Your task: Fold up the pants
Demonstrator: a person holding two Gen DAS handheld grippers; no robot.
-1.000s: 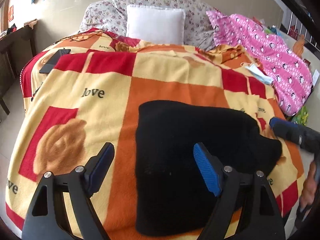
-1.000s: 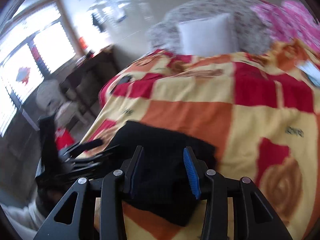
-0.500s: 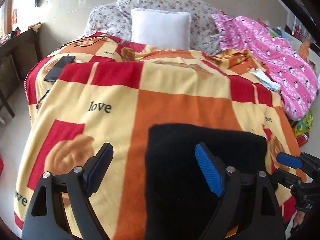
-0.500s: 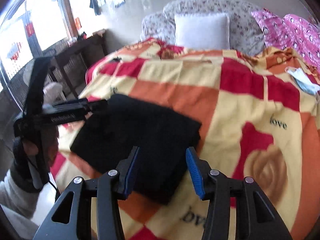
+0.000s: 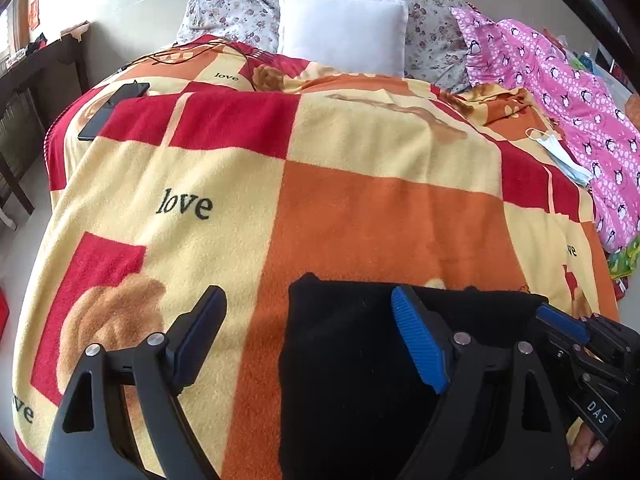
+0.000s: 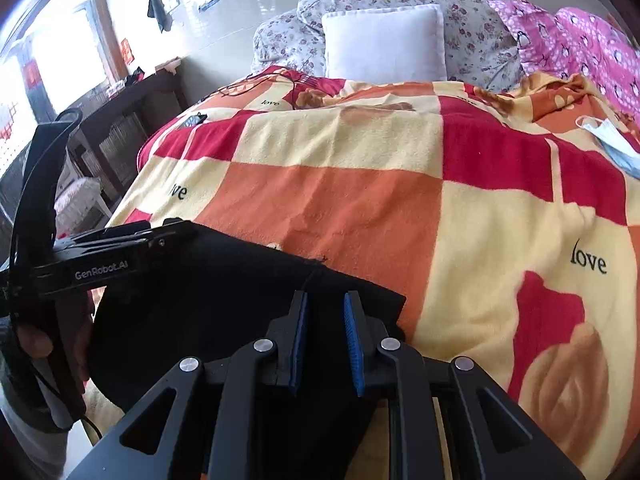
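Observation:
The folded black pants (image 5: pixel 352 360) lie at the near edge of a checked blanket (image 5: pixel 360 208) on a bed. My left gripper (image 5: pixel 308 336) stands wide open over their left edge, one finger over the blanket and the other over the black cloth. My right gripper (image 6: pixel 326 320) is low over the pants (image 6: pixel 224 300) near their right corner. Its jaws are closing and stand narrow, with a gap between the pads and black cloth under it. The right gripper (image 5: pixel 580 344) also shows at the pants' right edge in the left wrist view.
A white pillow (image 5: pixel 340 32) and floral cushions sit at the head of the bed. A pink penguin-print cloth (image 5: pixel 580 92) and a face mask (image 5: pixel 560 156) lie at the right, a phone (image 5: pixel 112 110) at the far left. A dark desk (image 6: pixel 132 108) stands beside the bed.
The right gripper has come down onto the pants' right side and its jaws have narrowed. The left gripper has drawn back toward the near edge and stays wide open.

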